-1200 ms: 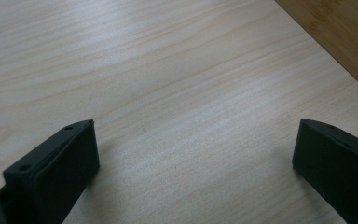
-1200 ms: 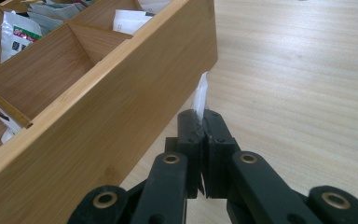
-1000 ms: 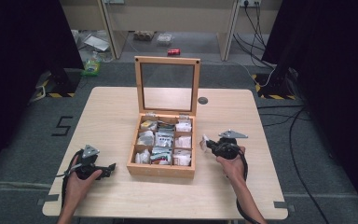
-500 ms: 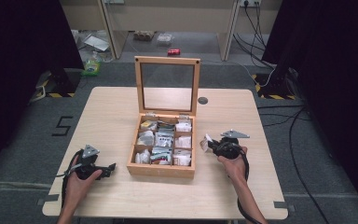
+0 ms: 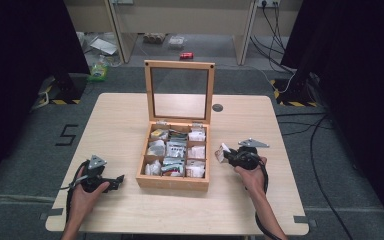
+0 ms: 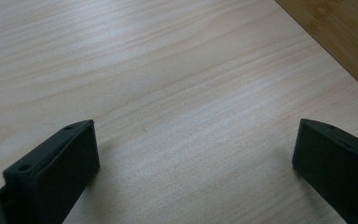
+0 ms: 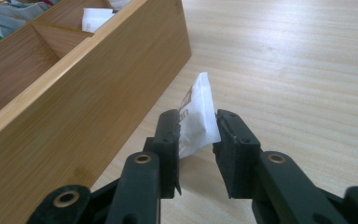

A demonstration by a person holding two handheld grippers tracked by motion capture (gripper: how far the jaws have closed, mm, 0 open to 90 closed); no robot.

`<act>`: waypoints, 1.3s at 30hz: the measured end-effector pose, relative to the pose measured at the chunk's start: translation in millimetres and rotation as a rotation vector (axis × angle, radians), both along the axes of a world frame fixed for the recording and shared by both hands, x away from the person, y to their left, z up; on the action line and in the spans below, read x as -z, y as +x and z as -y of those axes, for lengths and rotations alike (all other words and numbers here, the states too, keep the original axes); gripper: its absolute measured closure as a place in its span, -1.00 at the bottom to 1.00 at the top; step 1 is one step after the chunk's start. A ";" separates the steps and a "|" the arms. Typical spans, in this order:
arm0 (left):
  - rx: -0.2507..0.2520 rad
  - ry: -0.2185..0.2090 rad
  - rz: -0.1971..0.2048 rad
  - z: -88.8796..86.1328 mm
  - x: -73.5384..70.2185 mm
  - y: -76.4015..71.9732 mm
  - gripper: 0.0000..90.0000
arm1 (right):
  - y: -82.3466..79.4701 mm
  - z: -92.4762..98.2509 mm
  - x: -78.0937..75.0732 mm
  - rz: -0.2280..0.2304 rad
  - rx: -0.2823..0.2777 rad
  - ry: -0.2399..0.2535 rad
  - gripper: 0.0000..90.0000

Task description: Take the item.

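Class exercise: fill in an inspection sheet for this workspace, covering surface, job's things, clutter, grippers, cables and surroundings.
Surface: light wooden table.
Job's things: wooden box open, its glass lid upright, its compartments holding sachets; one white sachet outside, beside the box's right wall.
Clutter: nothing seen on the table.
Grippers: left gripper open over bare wood; right gripper jaws have just been opening, white sachet between them.
Cables: black floor cables at right.
Surroundings: dark curtains; red can on floor behind.

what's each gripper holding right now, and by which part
The right gripper, jaws just opening, has a white sachet between them by its near end; pads barely touching. The left gripper is open, holding nothing.
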State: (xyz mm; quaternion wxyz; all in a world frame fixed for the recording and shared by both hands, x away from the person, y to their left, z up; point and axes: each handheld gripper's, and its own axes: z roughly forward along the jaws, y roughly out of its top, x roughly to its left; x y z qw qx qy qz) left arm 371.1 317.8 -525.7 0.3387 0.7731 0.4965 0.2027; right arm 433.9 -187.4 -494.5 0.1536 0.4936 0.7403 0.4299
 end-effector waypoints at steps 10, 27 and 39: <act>0.000 0.000 0.000 0.0 0.0 0.0 -1.00 | 0.9 3.6 -1.7 -0.011 0.020 0.017 0.41; 0.000 0.000 0.000 0.0 0.0 0.0 -1.00 | 1.1 9.8 -8.7 0.009 0.046 0.044 0.35; 0.000 0.000 0.000 0.0 0.0 0.0 -1.00 | 1.5 15.5 -13.5 0.021 0.057 0.061 0.30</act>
